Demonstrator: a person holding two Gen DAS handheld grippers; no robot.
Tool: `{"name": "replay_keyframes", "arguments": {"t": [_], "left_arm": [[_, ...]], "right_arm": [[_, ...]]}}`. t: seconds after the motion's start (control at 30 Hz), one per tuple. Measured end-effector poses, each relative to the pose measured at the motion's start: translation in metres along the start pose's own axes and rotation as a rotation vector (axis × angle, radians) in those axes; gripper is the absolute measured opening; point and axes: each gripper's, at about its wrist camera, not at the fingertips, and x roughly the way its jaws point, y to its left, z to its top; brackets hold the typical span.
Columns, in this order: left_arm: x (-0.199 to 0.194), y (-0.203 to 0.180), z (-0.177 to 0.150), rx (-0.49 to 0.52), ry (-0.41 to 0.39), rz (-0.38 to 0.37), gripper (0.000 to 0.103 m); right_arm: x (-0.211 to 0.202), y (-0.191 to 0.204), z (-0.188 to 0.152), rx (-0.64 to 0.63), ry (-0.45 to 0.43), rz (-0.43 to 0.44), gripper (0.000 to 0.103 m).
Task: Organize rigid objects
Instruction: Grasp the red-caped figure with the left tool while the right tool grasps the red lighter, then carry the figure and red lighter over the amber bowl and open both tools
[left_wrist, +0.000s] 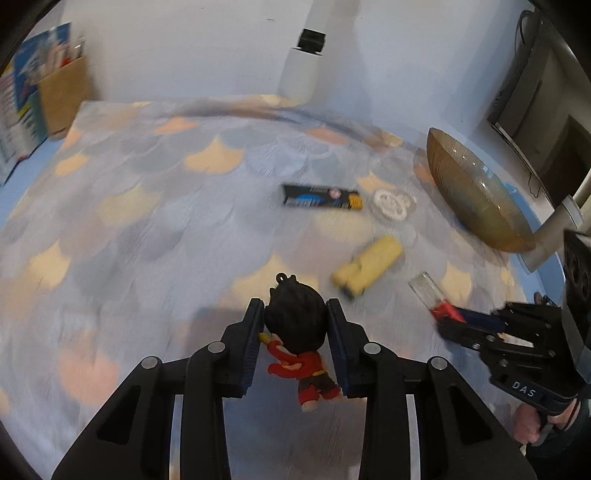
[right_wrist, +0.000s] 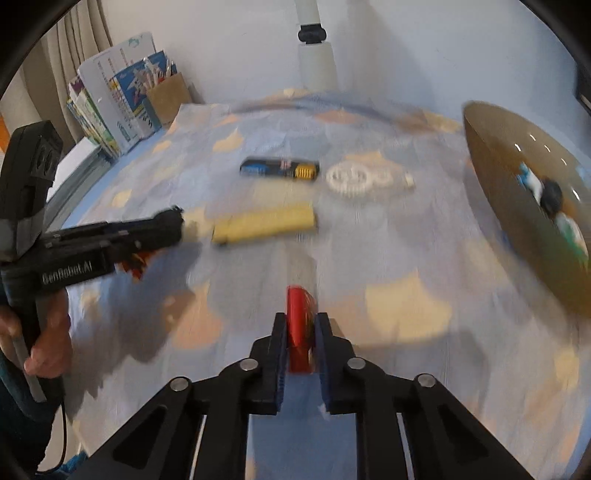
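My left gripper (left_wrist: 294, 314) is shut on a small figurine (left_wrist: 295, 332) with black hair and a red suit, held above the patterned cloth. My right gripper (right_wrist: 301, 325) is shut on a clear tube with a red cap (right_wrist: 300, 325); it also shows in the left wrist view (left_wrist: 436, 299). On the cloth lie a yellow block (left_wrist: 369, 267), a black and yellow box (left_wrist: 321, 197) and a white gear piece (left_wrist: 391, 201). A brown glass bowl (left_wrist: 476, 195) stands at the right and holds a few small toys (right_wrist: 550, 199).
The table is covered by a blue and peach scale-patterned cloth (left_wrist: 147, 221). Books and a cardboard holder (right_wrist: 122, 99) stand at the far left corner. A white post (right_wrist: 317, 55) rises behind the table. A dark monitor (left_wrist: 546, 122) is at the far right.
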Motion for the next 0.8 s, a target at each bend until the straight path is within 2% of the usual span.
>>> {"name": "replay_keyframes", "arguments": {"t": [0.13, 0.2, 0.27, 0.3, 0.43, 0.6, 0.67, 0.7, 0.8], "left_arm": [[-0.009, 0.001, -0.018, 0.003, -0.018, 0.016, 0.031], [-0.009, 0.002, -0.023, 0.000, -0.033, 0.036, 0.031], [-0.012, 0.003, -0.024, -0.006, -0.044, 0.050, 0.031], [-0.013, 0.004, -0.025, -0.006, -0.050, 0.054, 0.031], [-0.014, 0.005, -0.027, 0.004, -0.054, 0.050, 0.031], [-0.013, -0.001, -0.030, 0.027, -0.061, 0.072, 0.031], [-0.013, -0.003, -0.030, 0.040, -0.062, 0.081, 0.031], [-0.012, -0.004, -0.030, 0.044, -0.063, 0.085, 0.031], [-0.012, -0.004, -0.031, 0.048, -0.063, 0.091, 0.031]], "right_arm": [[-0.020, 0.010, -0.032, -0.021, 0.006, -0.007, 0.014], [-0.025, 0.011, -0.040, -0.010, 0.014, 0.012, 0.023], [-0.029, 0.010, -0.045, 0.008, 0.016, 0.024, 0.037], [-0.030, 0.011, -0.045, 0.008, 0.013, 0.016, 0.038], [-0.024, 0.015, -0.041, 0.023, 0.008, 0.021, 0.038], [-0.011, 0.026, -0.025, 0.029, -0.017, -0.052, 0.038], [-0.006, 0.032, -0.020, 0.002, -0.032, -0.086, 0.024], [-0.005, 0.036, -0.020, -0.019, -0.036, -0.096, 0.023], [-0.006, 0.045, -0.023, -0.063, -0.032, -0.011, 0.023]]}}
